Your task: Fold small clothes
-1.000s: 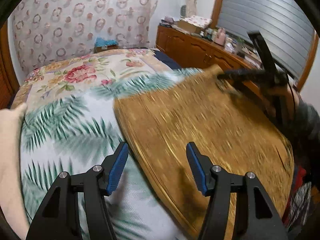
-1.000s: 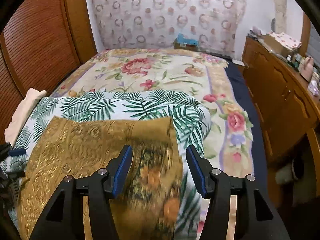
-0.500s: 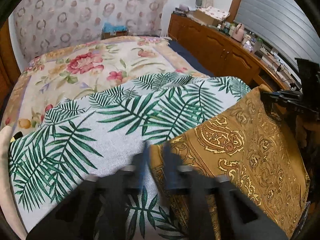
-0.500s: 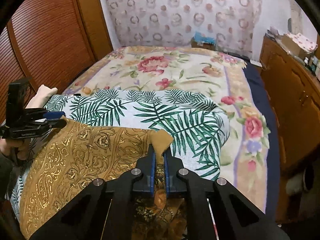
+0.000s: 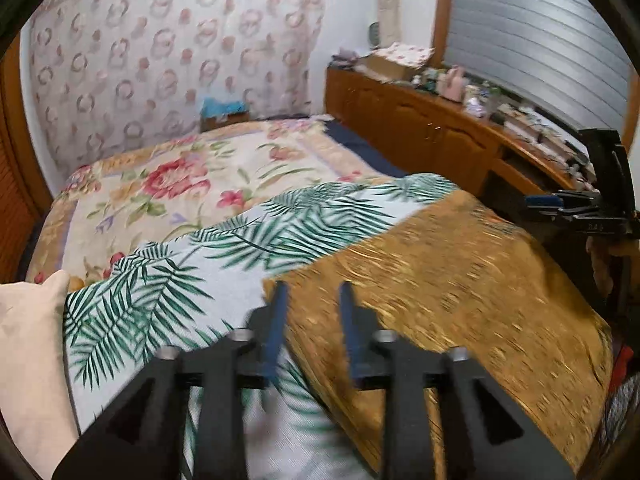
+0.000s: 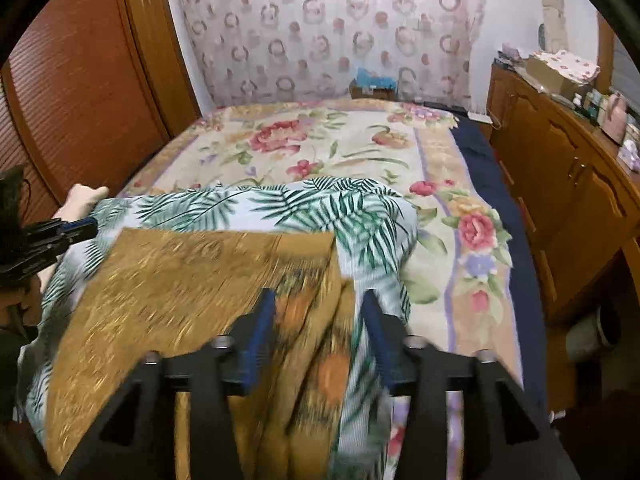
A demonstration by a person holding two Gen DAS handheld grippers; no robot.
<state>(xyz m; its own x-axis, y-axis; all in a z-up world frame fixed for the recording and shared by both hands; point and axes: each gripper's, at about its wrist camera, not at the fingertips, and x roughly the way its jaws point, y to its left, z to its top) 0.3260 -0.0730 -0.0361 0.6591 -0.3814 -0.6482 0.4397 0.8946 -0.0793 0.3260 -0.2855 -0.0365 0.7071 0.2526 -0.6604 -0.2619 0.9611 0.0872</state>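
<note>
A gold patterned cloth point(image 5: 448, 292) lies spread on a white cloth with green palm leaves point(image 5: 224, 256) on the bed. My left gripper point(image 5: 310, 300) is open, its jaws apart above the gold cloth's near left corner. In the right wrist view the gold cloth point(image 6: 180, 280) lies flat with its far right corner point(image 6: 320, 244) free. My right gripper point(image 6: 318, 312) is open and empty above the cloth's bunched right edge. Each gripper also shows in the other view, at the far right point(image 5: 560, 204) and far left point(image 6: 76, 228).
A floral bedspread point(image 6: 320, 148) covers the bed. A cream pillow point(image 5: 28, 344) lies at the left. A wooden cabinet point(image 6: 568, 200) with clutter runs along the right side. Wooden sliding doors point(image 6: 80, 92) stand at the left.
Both grippers were shut on the gold cloth's corners half a second ago. Both have opened and let go, and the cloth lies flat on the bed.
</note>
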